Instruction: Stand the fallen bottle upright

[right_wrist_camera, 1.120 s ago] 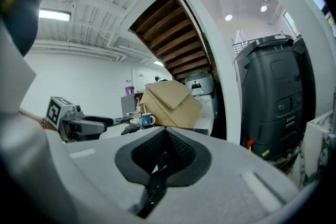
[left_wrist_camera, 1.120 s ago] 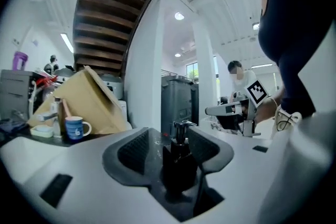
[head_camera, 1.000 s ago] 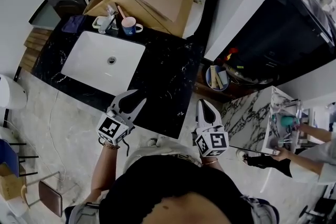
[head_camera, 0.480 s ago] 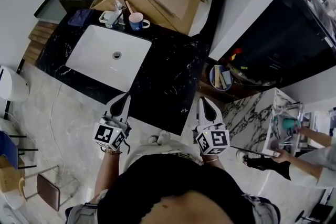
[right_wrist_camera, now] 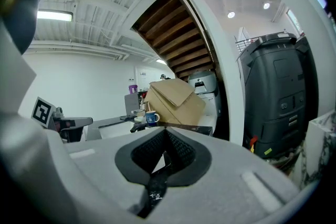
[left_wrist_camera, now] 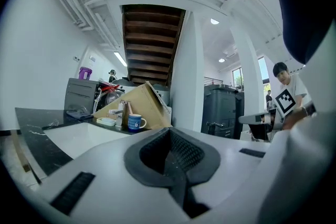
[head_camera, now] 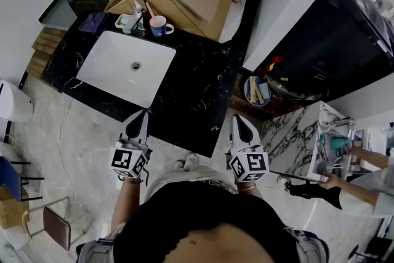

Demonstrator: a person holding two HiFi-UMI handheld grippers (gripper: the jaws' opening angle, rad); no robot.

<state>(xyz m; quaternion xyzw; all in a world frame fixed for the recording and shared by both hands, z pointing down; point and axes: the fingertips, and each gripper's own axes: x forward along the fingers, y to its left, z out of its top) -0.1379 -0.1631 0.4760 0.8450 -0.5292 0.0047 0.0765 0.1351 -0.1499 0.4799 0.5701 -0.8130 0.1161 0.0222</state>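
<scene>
Bottle not distinguishable in clutter (head_camera: 131, 22) by mug (head_camera: 159, 26), counter's (head_camera: 197, 89) far edge. Left gripper (head_camera: 143, 114), right gripper (head_camera: 237, 120): jaws together, empty, touching nothing, by near edge.

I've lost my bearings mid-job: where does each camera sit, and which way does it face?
Head view: on the person's head, facing steeply down at the counter and sink; left gripper, right gripper and torso show.
Left gripper view: on that gripper, facing along its shut jaws toward the mug.
Right gripper view: on that gripper, facing along its shut jaws toward the cardboard box.
Shared: all three show mug and cardboard box.
</scene>
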